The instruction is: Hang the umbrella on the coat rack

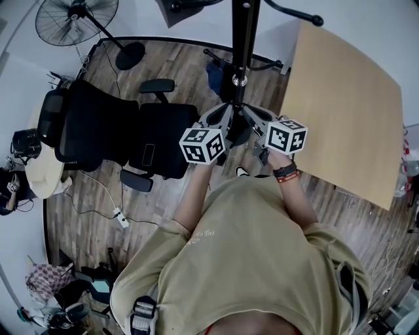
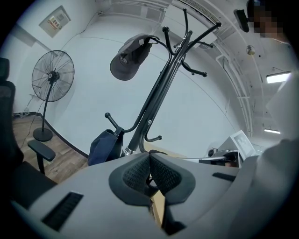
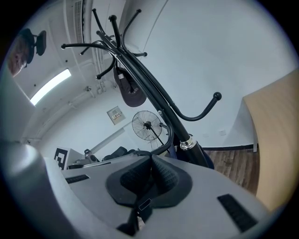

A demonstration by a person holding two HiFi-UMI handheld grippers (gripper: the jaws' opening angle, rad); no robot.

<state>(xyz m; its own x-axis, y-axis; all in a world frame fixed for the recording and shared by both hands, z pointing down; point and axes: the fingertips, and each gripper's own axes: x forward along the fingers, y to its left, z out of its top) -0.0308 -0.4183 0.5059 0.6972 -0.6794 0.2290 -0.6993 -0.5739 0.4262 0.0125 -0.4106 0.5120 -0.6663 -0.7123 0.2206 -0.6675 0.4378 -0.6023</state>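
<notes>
The black coat rack [image 1: 242, 39] [image 2: 159, 88] [image 3: 149, 88] stands right in front of me. A dark blue fabric bundle [image 1: 215, 75] [image 2: 103, 145] hangs from one of its lower hooks; I cannot tell whether this is the umbrella. A dark cap [image 2: 131, 56] [image 3: 132, 95] hangs on a top hook. Both grippers sit close to the pole, below the silver collar [image 1: 239, 80]. My left gripper [image 1: 226, 124] [image 2: 149, 161] is shut, pads touching. My right gripper [image 1: 255, 125] [image 3: 151, 163] is shut on a thin black strap [image 3: 142, 205] that trails down from its pads.
A black office chair [image 1: 124, 131] stands to the left, a wooden table [image 1: 340, 111] to the right. A floor fan [image 1: 75, 19] is at the back left. Cables and a power strip [image 1: 121, 219] lie on the wood floor.
</notes>
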